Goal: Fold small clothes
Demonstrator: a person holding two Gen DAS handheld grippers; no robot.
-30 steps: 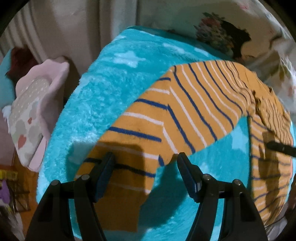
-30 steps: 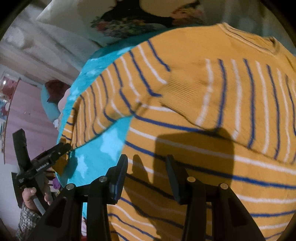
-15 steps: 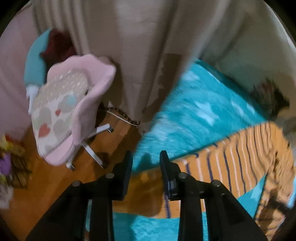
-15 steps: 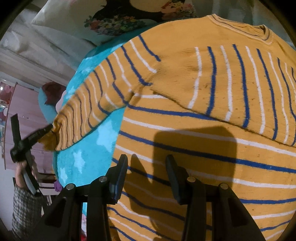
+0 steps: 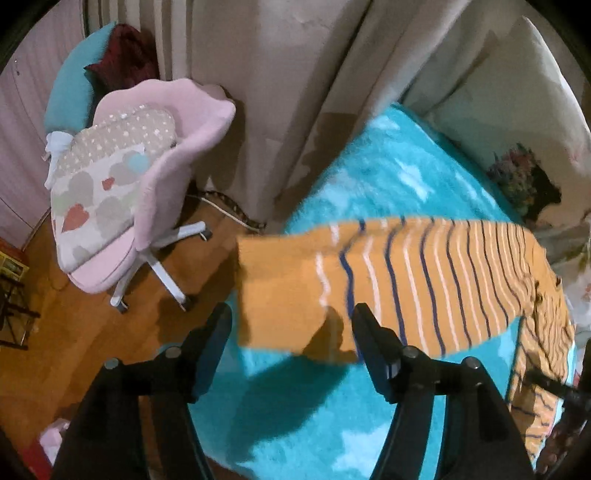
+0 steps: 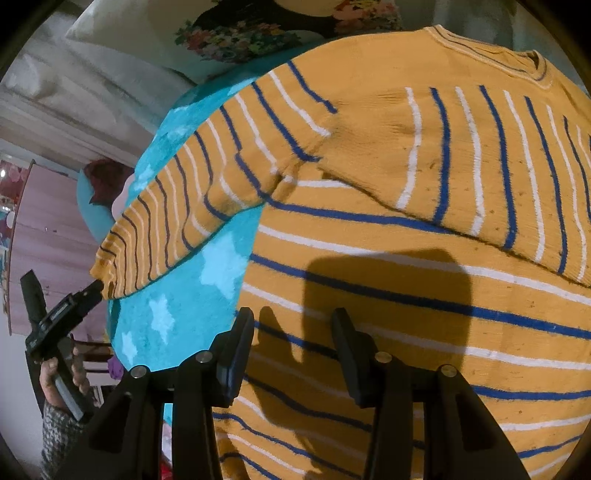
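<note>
An orange sweater [image 6: 424, 258] with blue and white stripes lies on a turquoise star blanket [image 6: 177, 310]. Its left sleeve [image 5: 406, 284] stretches out flat toward the blanket's edge, cuff end [image 5: 273, 291] plain orange. My left gripper [image 5: 291, 332] is open, with the cuff just ahead of the fingertips. In the right wrist view the left gripper [image 6: 85, 295] sits at the cuff tip. My right gripper [image 6: 291, 339] is open and empty, hovering over the sweater's body. The other sleeve [image 6: 480, 166] is folded across the chest.
A pink swivel chair [image 5: 147, 184] with a heart cushion stands on the wood floor [image 5: 74, 332] left of the bed. Beige curtains [image 5: 295, 92] hang behind. A floral pillow [image 6: 258, 33] lies at the head of the blanket.
My left gripper closed on the sleeve cuff, pulled it out straight toward the blanket's edge, then opened and let it go. The right gripper hardly moved.
</note>
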